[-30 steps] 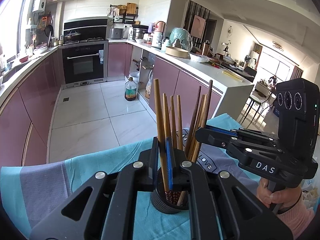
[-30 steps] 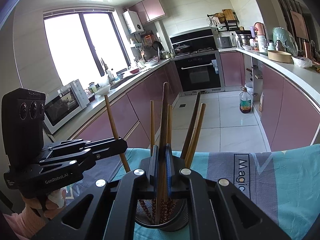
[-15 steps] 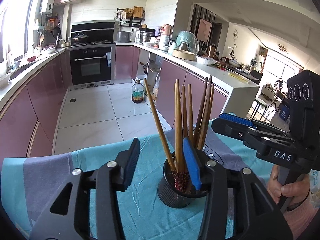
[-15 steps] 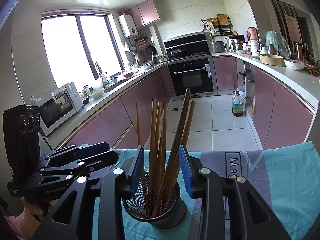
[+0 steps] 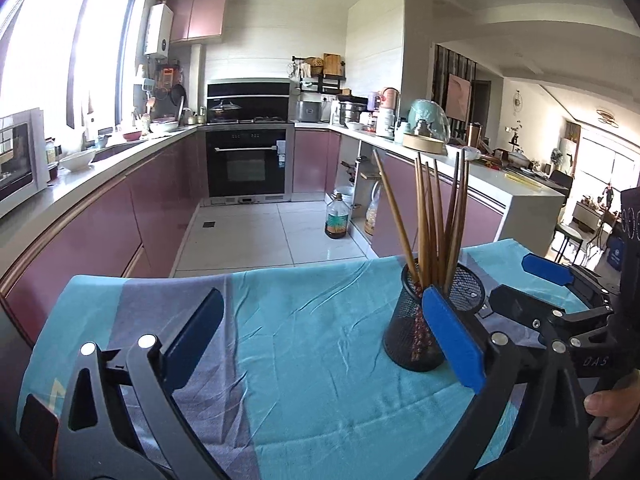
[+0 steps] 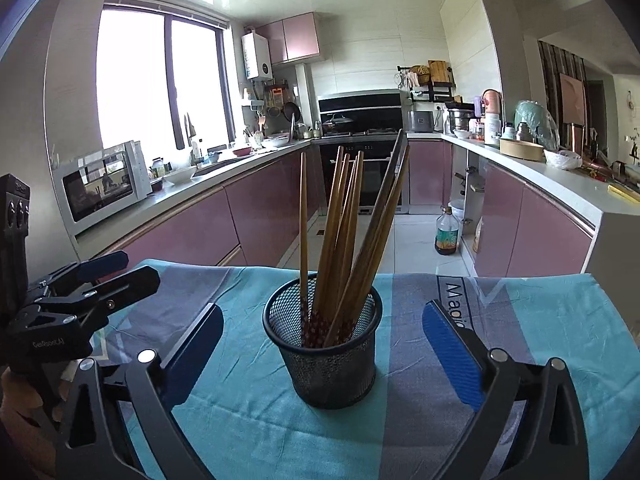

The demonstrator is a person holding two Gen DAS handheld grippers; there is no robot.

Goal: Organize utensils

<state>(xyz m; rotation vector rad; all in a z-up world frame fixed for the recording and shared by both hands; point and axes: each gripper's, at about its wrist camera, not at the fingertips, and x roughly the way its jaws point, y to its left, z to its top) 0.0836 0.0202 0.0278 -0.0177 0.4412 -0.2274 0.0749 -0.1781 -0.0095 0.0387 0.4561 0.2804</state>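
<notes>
A black mesh cup (image 6: 328,364) stands on the teal and grey cloth (image 6: 420,420) and holds several wooden chopsticks (image 6: 348,232), leaning, with patterned ends down. My right gripper (image 6: 324,344) is opening wide. The cup sits just ahead of it, centred between its blue-padded fingers (image 6: 452,352), untouched. My left gripper (image 5: 324,332) is opening too, with only bare cloth between its fingers. In its view the cup (image 5: 404,336) and chopsticks (image 5: 432,216) stand behind its right finger (image 5: 452,336). Each gripper shows in the other's view: left gripper (image 6: 120,270), right gripper (image 5: 528,286).
The cloth-covered table ends at its far edge (image 6: 400,272), with the tiled kitchen floor beyond. Purple cabinets (image 6: 192,236) line both sides. An oil bottle (image 6: 446,232) stands on the floor and a microwave (image 6: 104,188) on the left counter. A hand (image 5: 612,408) grips the right gripper's handle.
Both grippers were shut on chopsticks over the cup. They have let go, opened wide and drawn back and down. The left one has shifted to the left; the chopsticks stand loose in the cup.
</notes>
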